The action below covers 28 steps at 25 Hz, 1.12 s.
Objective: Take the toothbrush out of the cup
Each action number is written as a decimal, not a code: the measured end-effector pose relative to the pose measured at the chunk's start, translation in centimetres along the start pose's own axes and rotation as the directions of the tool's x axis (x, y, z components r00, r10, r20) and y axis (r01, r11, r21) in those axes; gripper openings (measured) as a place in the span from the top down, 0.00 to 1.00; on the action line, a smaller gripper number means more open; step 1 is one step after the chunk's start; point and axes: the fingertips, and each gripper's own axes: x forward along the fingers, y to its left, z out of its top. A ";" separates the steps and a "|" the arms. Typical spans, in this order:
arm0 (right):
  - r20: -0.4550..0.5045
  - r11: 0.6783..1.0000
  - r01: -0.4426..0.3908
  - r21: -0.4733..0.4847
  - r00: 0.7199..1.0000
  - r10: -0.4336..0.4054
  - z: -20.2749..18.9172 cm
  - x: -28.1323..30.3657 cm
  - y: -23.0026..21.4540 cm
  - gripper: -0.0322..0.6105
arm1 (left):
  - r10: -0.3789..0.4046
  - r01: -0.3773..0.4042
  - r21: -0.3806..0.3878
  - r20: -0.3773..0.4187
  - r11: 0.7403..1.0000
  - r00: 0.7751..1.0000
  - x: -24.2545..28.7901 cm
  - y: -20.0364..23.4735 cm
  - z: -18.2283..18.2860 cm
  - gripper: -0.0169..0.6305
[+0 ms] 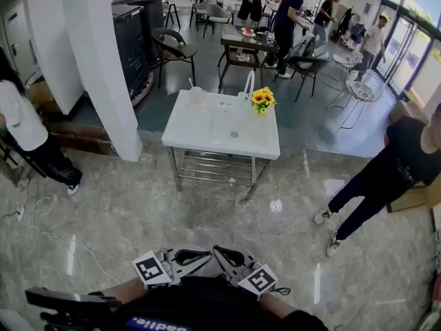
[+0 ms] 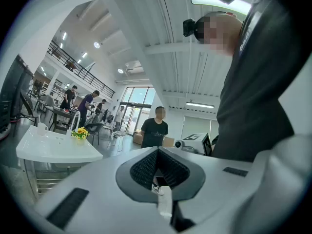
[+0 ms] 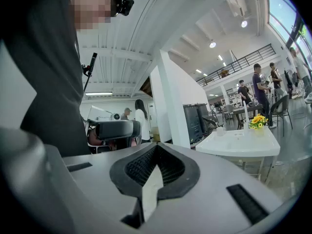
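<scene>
A small white cup [image 1: 197,95] with a toothbrush [image 1: 191,83] standing in it sits at the far left corner of a white table [image 1: 220,147], well away across the floor. Beside it are yellow flowers [image 1: 262,100] and a white faucet-like arch [image 1: 249,84]. My left gripper [image 1: 205,255] and right gripper [image 1: 218,252] are held close to my body at the bottom of the head view, with their tips pointing towards each other. Both are shut with nothing between the jaws. The table [image 2: 53,152] shows at the left of the left gripper view and at the right of the right gripper view [image 3: 239,147].
A thick white column [image 1: 96,61] and a black cabinet [image 1: 134,36] stand left of the table. One person [image 1: 386,171] stands at the right, another [image 1: 27,136] at the left. A cable [image 1: 41,216] lies on the floor. Chairs, tables and several people fill the background.
</scene>
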 end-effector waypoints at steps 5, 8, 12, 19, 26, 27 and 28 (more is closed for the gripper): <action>-0.001 1.000 0.004 0.002 1.000 -0.004 -0.2 -0.2 -0.1 0.95 | 0.002 -0.002 -0.002 -0.009 1.000 1.000 0.2 0.0 -0.3 0.97; 0.003 1.000 0.007 -0.001 1.000 -0.007 0.0 -0.2 -0.4 0.95 | 0.009 -0.009 0.007 -0.008 1.000 1.000 0.4 0.4 0.0 0.97; 0.010 1.000 0.003 0.006 1.000 -0.003 0.2 -0.2 -0.8 0.95 | 0.014 -0.013 0.016 -0.008 1.000 1.000 0.6 0.8 0.2 0.97; 0.026 1.000 0.011 0.020 1.000 -0.011 0.6 -0.5 -2.2 0.95 | 0.050 -0.049 0.053 -0.015 0.997 0.999 1.0 2.4 0.3 0.97; 0.042 1.000 -0.013 0.013 0.999 0.012 1.2 -1.7 -3.4 0.95 | 0.105 -0.104 0.103 -0.006 0.989 0.994 2.4 2.8 1.8 0.97; 0.045 1.000 -0.017 0.012 0.999 0.016 1.2 -1.9 -3.6 0.95 | 0.116 -0.114 0.102 -0.007 0.988 0.993 2.6 2.7 1.5 0.97; 0.047 1.000 -0.019 0.013 0.999 0.018 1.2 -2.3 -3.8 0.95 | 0.124 -0.123 0.098 -0.006 0.988 0.992 2.9 2.6 1.4 0.97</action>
